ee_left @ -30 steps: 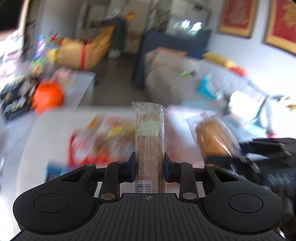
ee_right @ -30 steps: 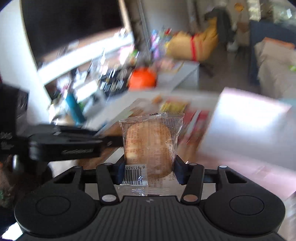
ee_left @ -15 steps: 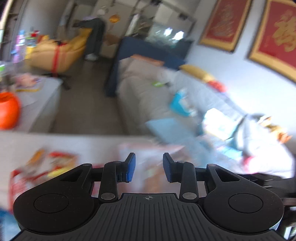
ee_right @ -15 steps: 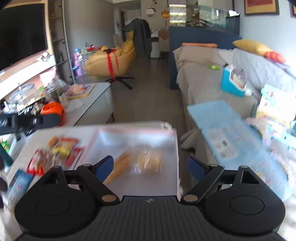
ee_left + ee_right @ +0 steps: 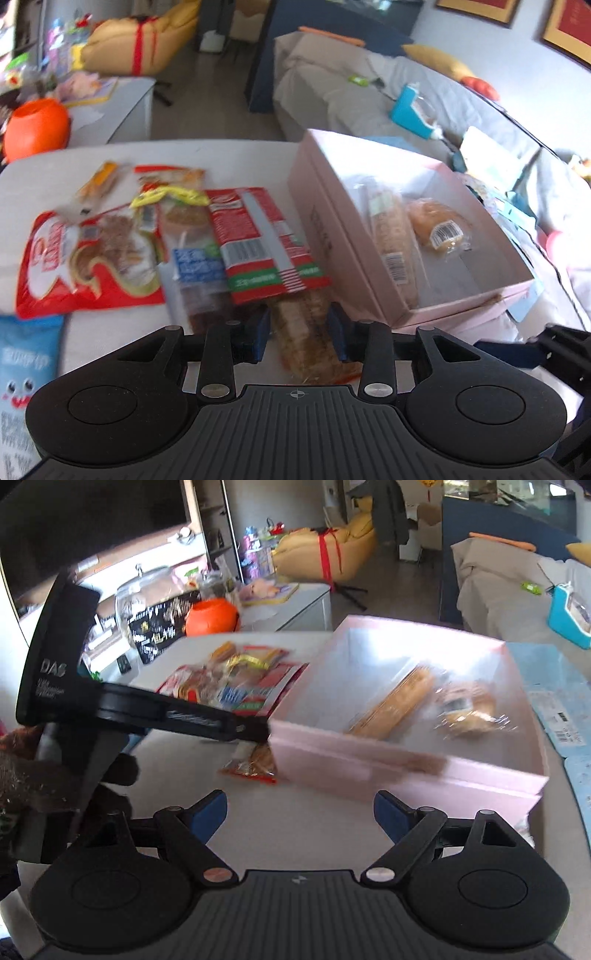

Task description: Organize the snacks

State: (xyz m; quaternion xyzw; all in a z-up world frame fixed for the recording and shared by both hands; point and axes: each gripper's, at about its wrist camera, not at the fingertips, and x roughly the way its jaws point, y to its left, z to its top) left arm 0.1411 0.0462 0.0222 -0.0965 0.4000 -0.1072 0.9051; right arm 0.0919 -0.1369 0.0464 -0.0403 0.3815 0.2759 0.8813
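Snacks lie in two lots: a pink box [image 5: 325, 221] at the bench's [image 5: 229, 155] right already holds a long cracker pack [image 5: 391, 236] and a round bun [image 5: 439, 227], while a heap of packets [image 5: 177, 236] waits left of it. The left tongs [image 5: 299, 332] straddle a wrapped sandwich bar [image 5: 306, 336], pads not clearly pressing; I'd close squarely on its middle before lifting. The right tongs [image 5: 295, 814] are spread wide, holding nothing.
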